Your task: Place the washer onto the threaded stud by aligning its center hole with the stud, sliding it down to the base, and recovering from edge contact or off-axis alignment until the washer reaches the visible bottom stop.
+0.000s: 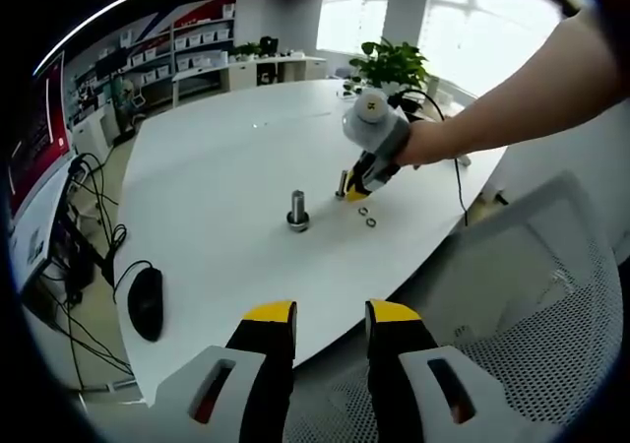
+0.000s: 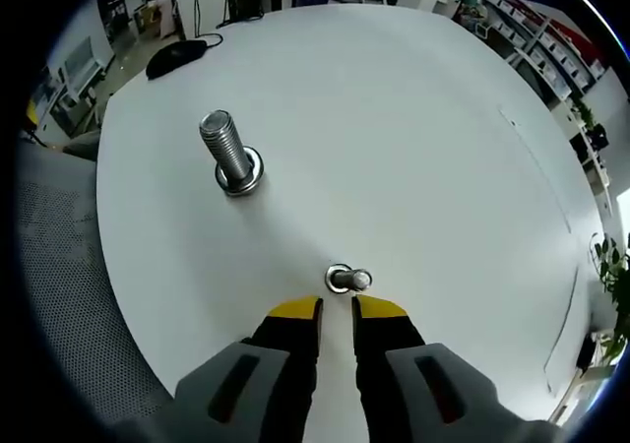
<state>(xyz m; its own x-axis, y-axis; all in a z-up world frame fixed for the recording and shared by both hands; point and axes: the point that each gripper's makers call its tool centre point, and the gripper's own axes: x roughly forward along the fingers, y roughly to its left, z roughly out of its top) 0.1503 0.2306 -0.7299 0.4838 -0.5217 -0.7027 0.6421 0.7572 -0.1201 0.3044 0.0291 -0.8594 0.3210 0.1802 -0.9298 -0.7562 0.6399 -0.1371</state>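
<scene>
A tall threaded stud (image 2: 224, 146) stands upright on the white table (image 2: 423, 138), with a washer (image 2: 242, 179) around its base. A shorter stud (image 2: 348, 280) stands just ahead of my right gripper (image 2: 338, 311), a metal ring at its foot. The right jaws are a narrow gap apart with bare table showing between them. In the left gripper view a hand holds that right gripper (image 1: 357, 189) beside the short stud (image 1: 342, 182), right of the tall stud (image 1: 297, 210). Two loose washers (image 1: 367, 217) lie next to it. My left gripper (image 1: 332, 315) hangs open over the table's near edge, holding nothing.
A black mouse (image 1: 146, 302) and cables lie at the table's left end. A mesh chair (image 1: 551, 315) stands by the near edge. A potted plant (image 1: 389, 64) sits at the far side, with shelves and desks beyond it.
</scene>
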